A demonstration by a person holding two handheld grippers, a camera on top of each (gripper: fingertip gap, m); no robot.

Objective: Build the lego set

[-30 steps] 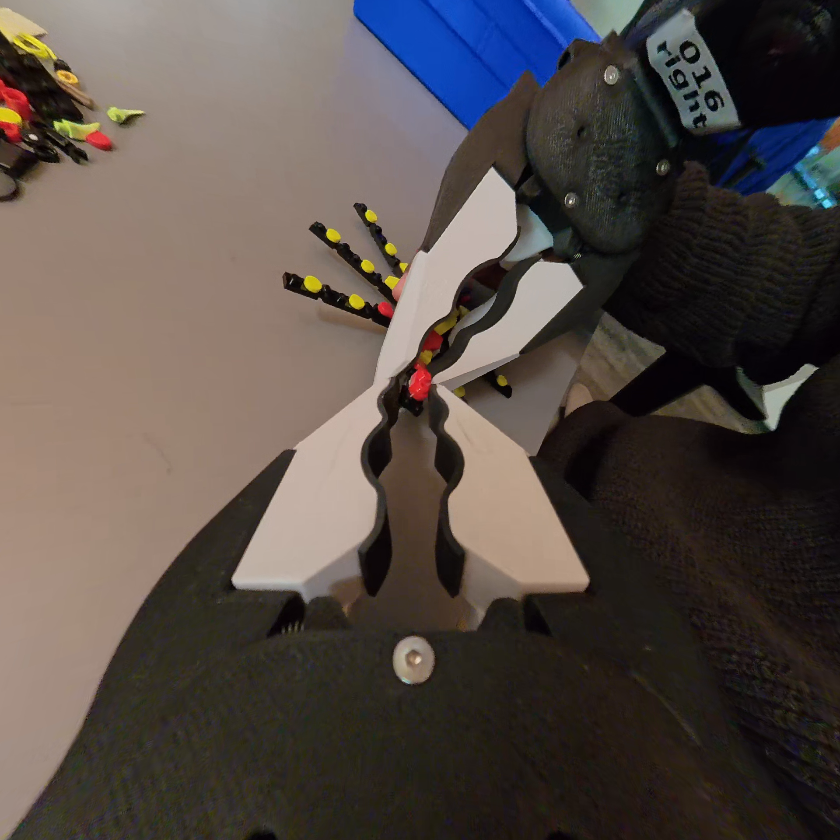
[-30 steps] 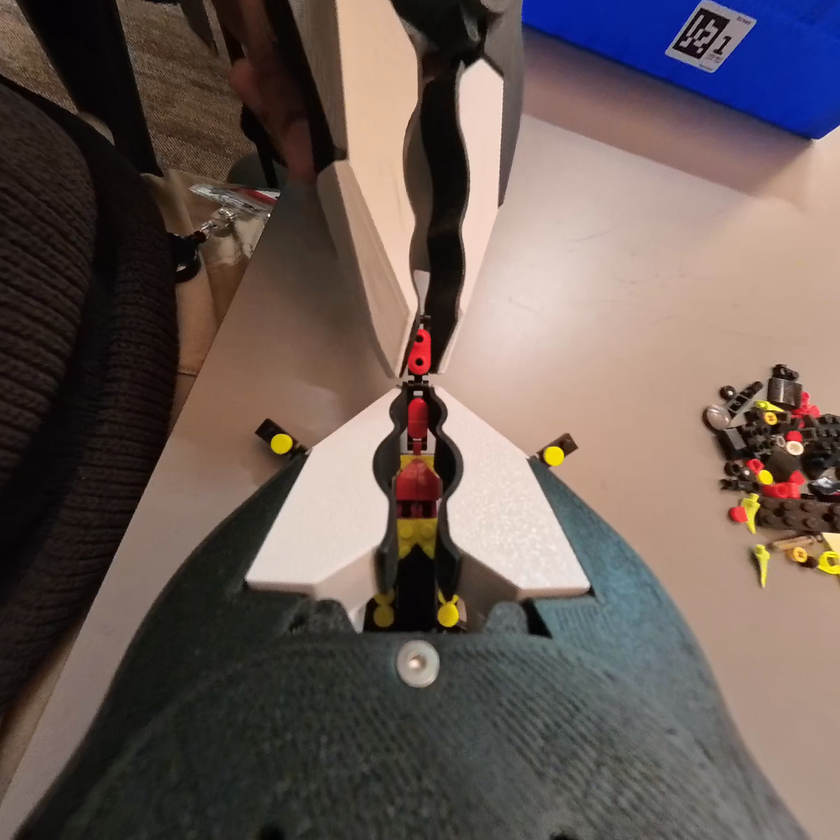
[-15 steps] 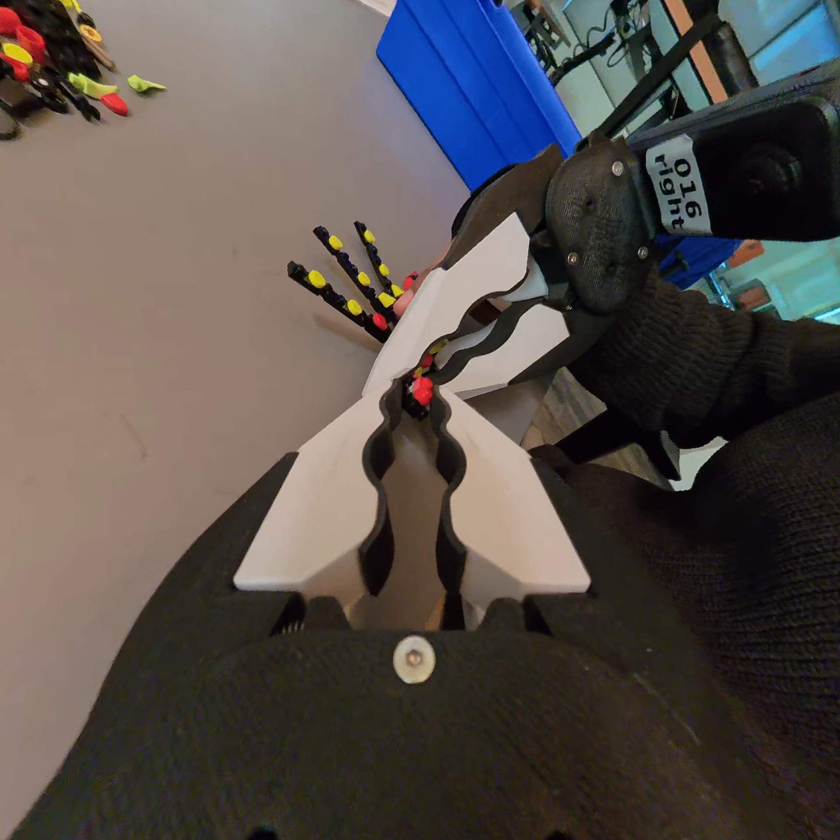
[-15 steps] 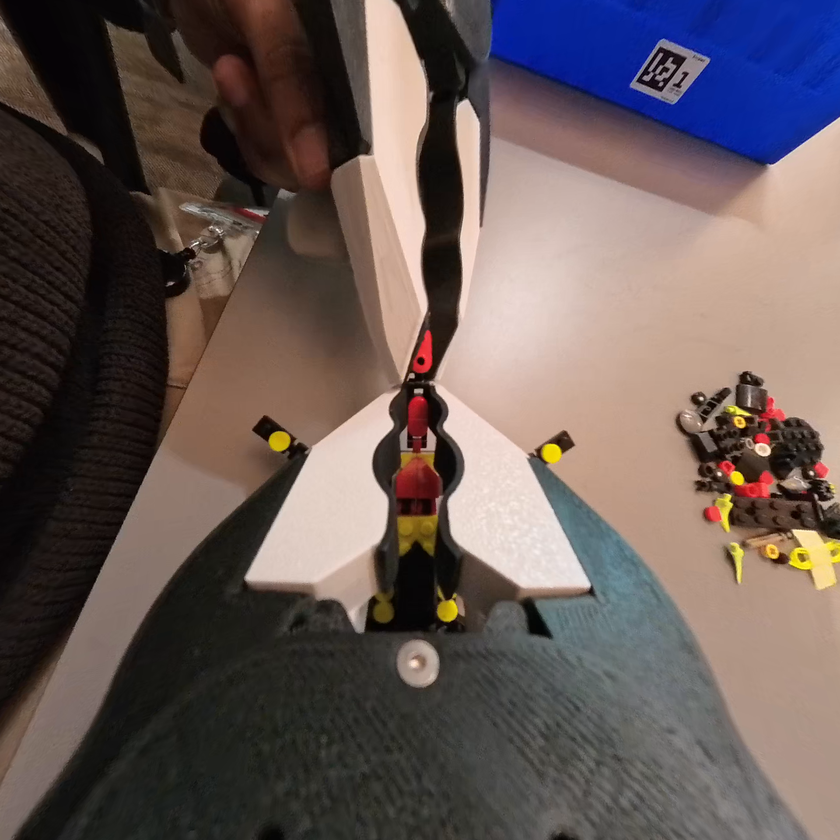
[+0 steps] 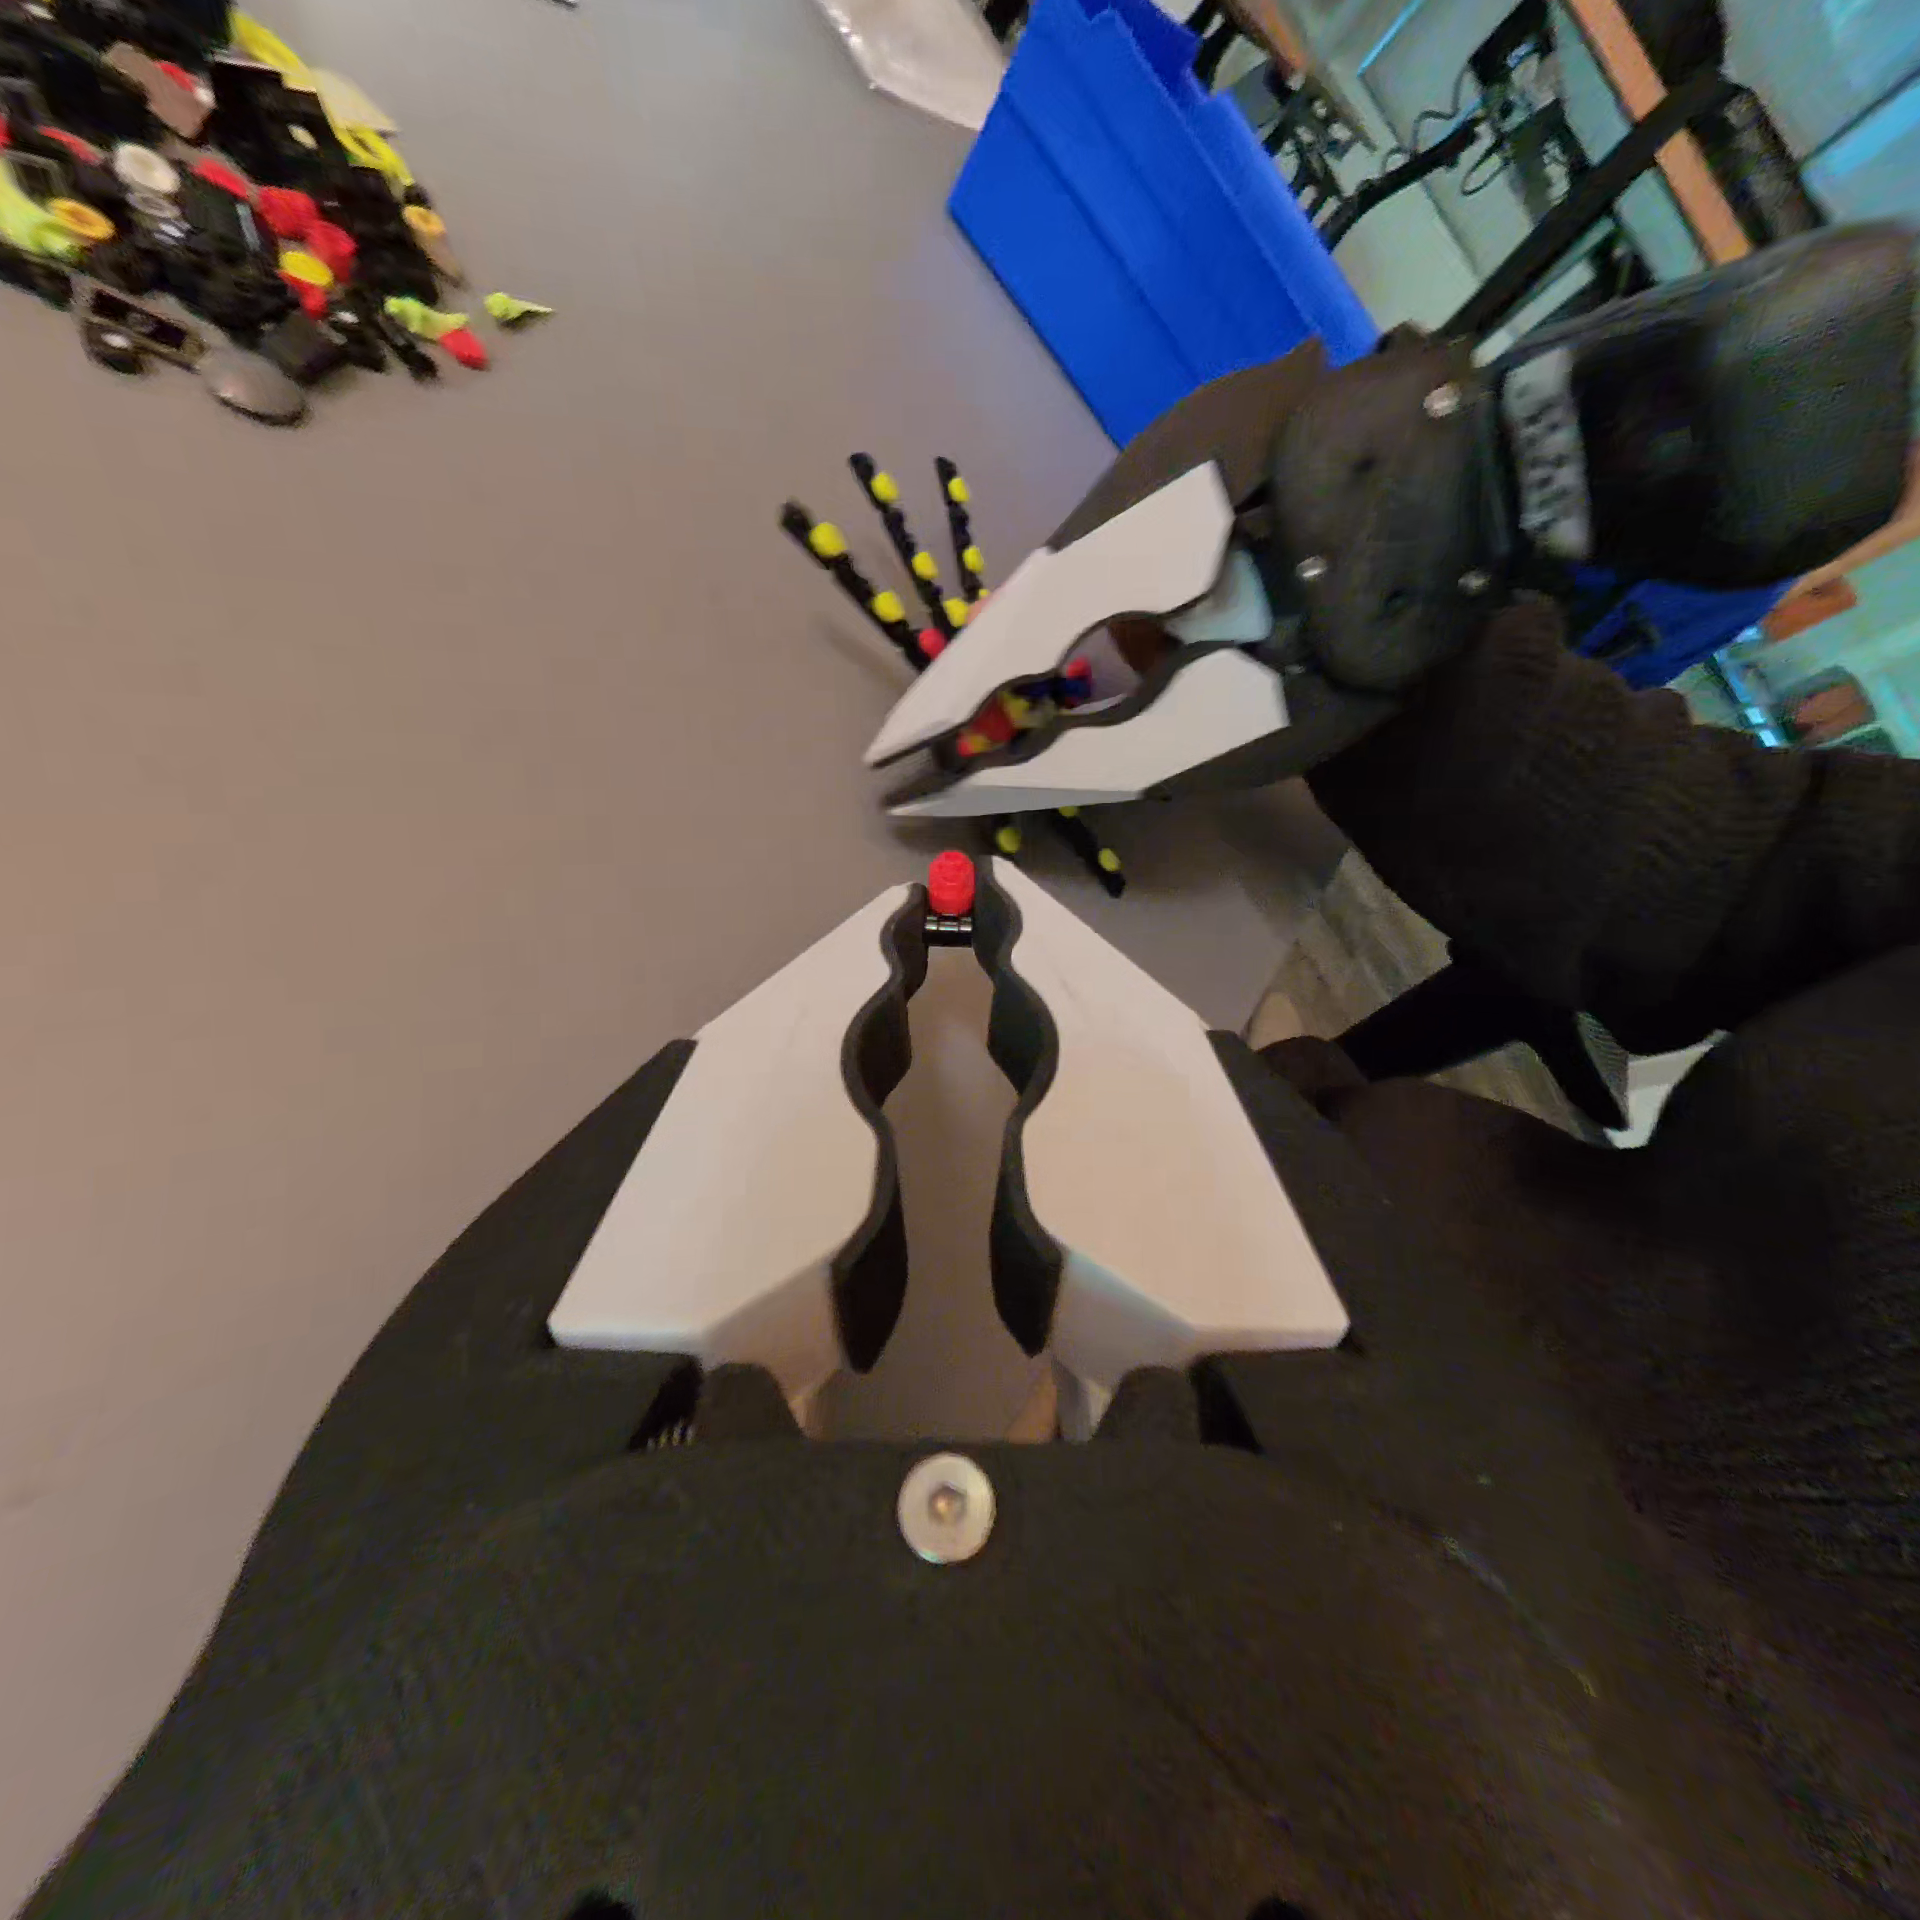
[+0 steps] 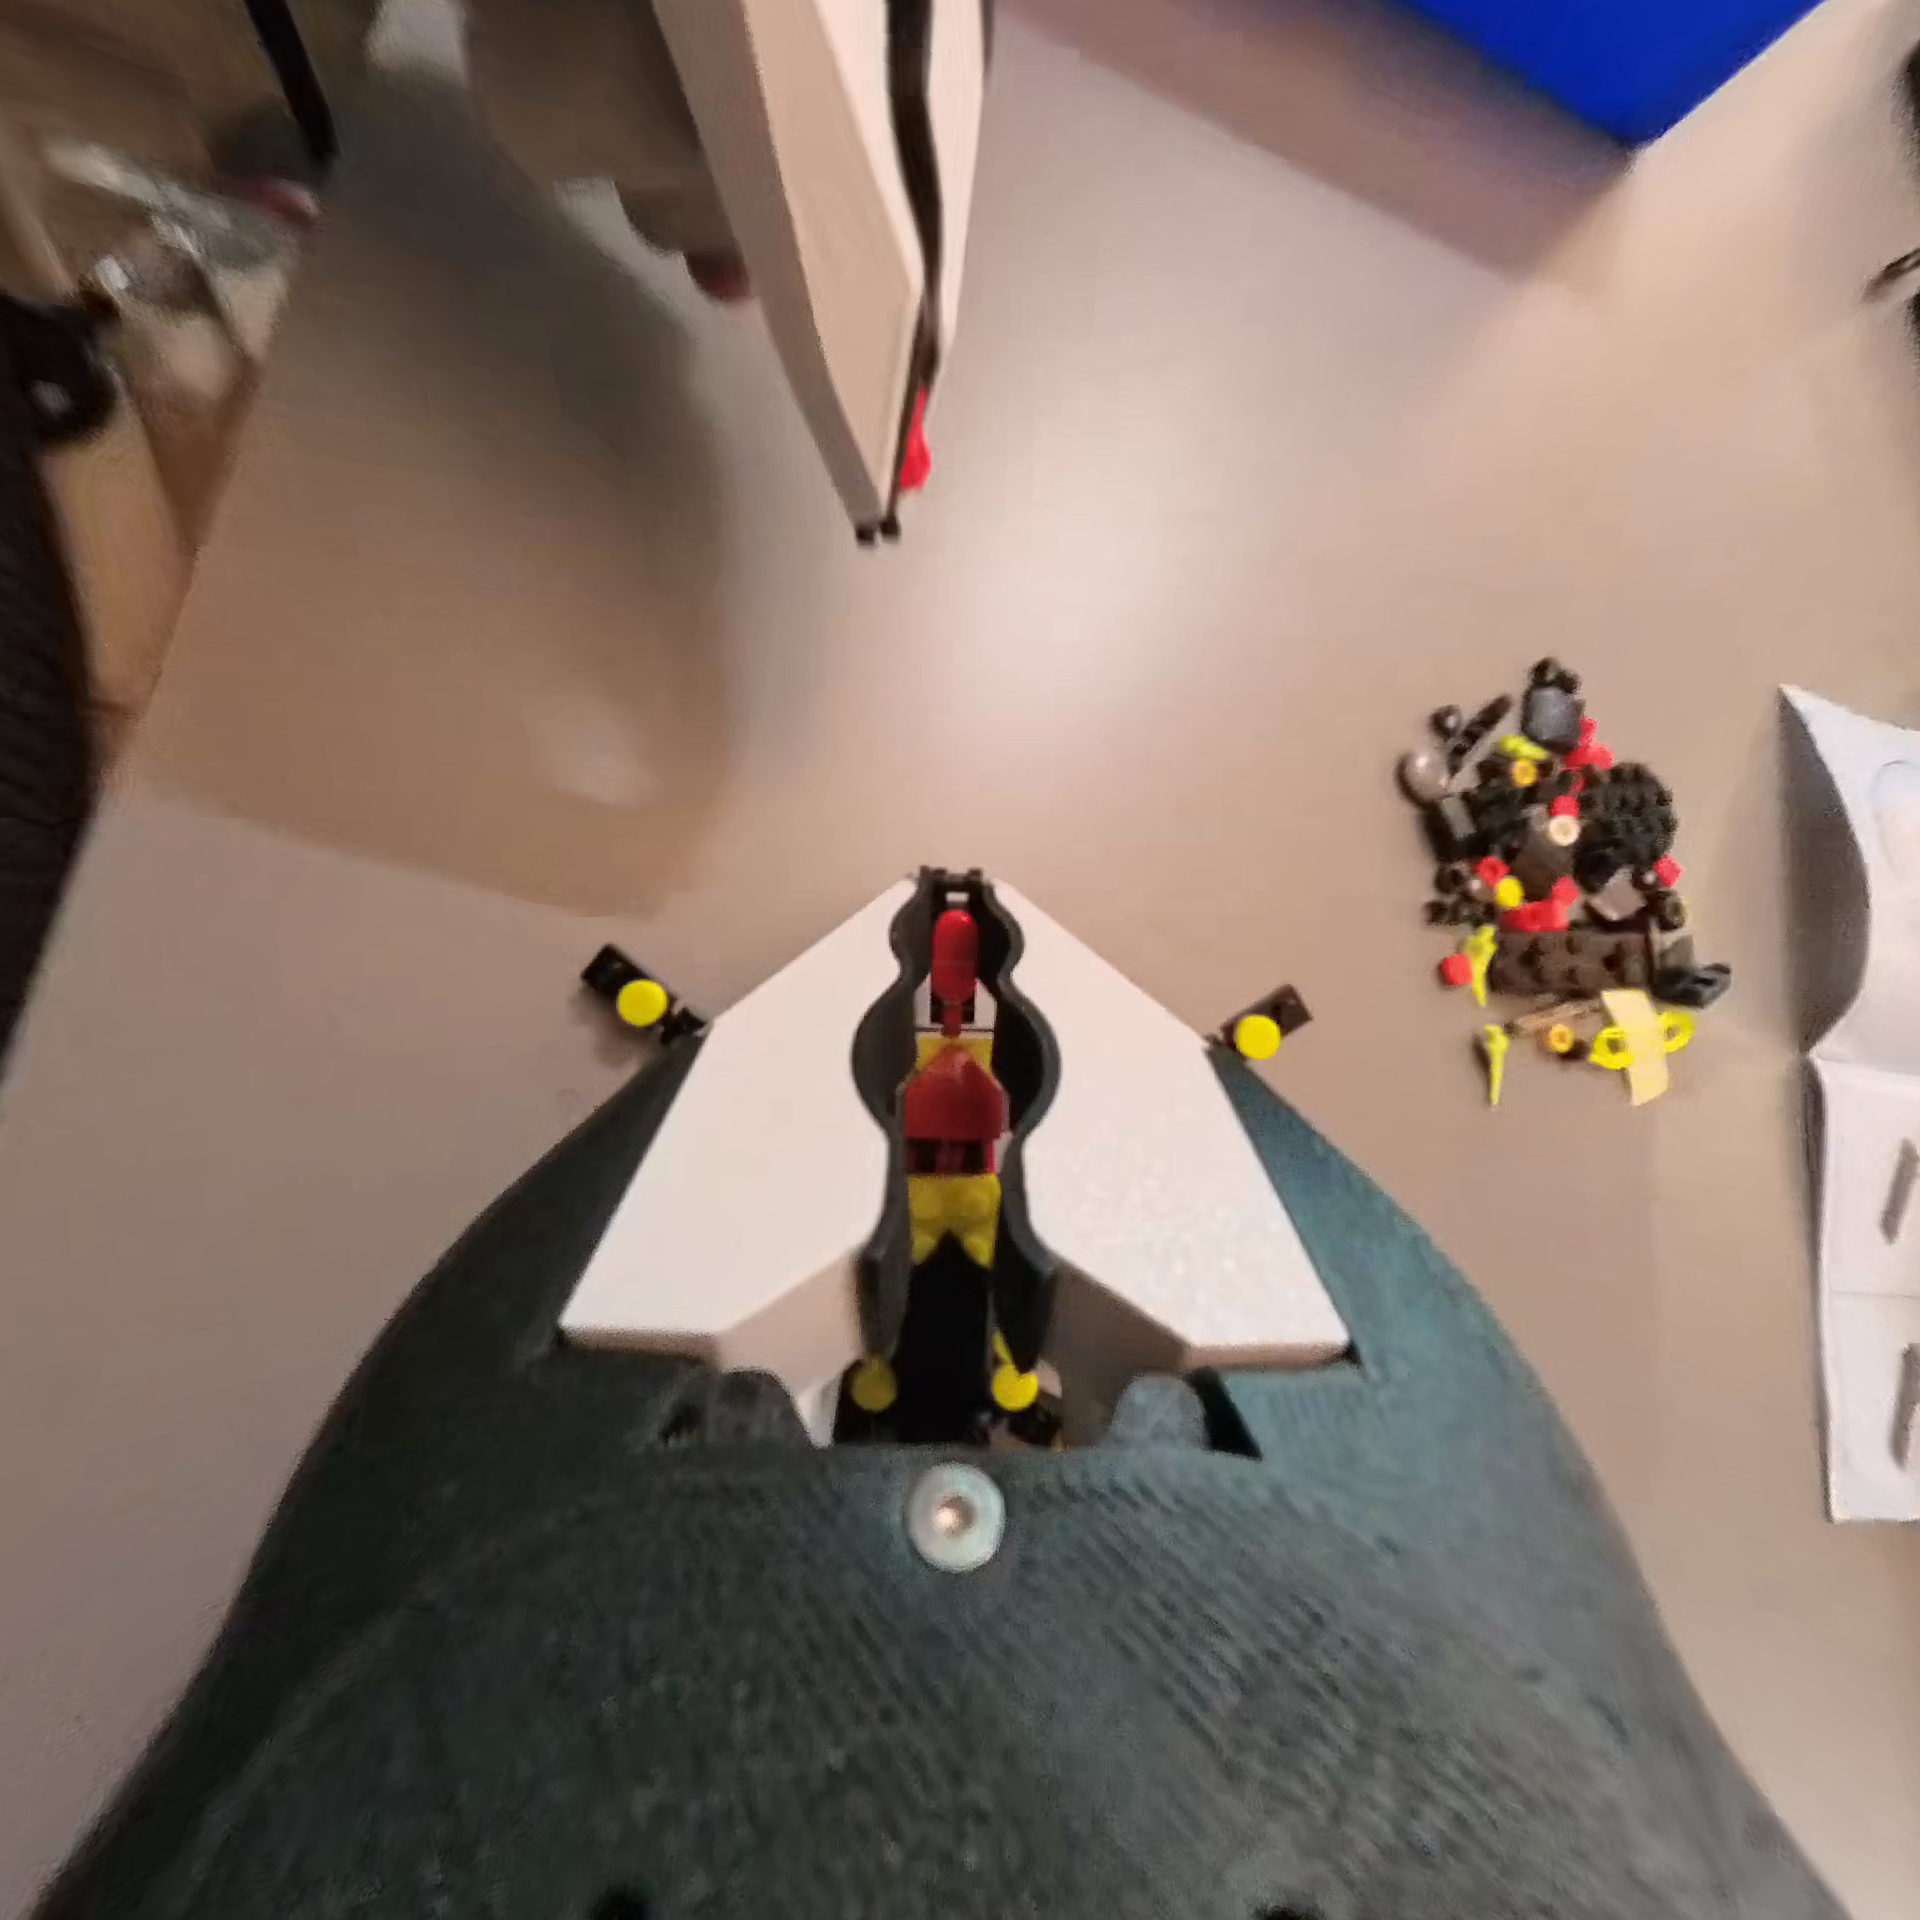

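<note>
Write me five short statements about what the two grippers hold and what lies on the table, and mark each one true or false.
1. The left gripper pinches a small red and black piece at its fingertips. True.
2. The right gripper is empty. False: it is shut on a black, yellow and red brick model that lies between its fingers.
3. The two grippers touch each other. False: in the left wrist view there is a gap between their tips.
4. A pile of loose small pieces lies on the table. True.
5. The blue bin stands in the middle of the pile. False: it stands apart from it, at the table's far edge.
</note>
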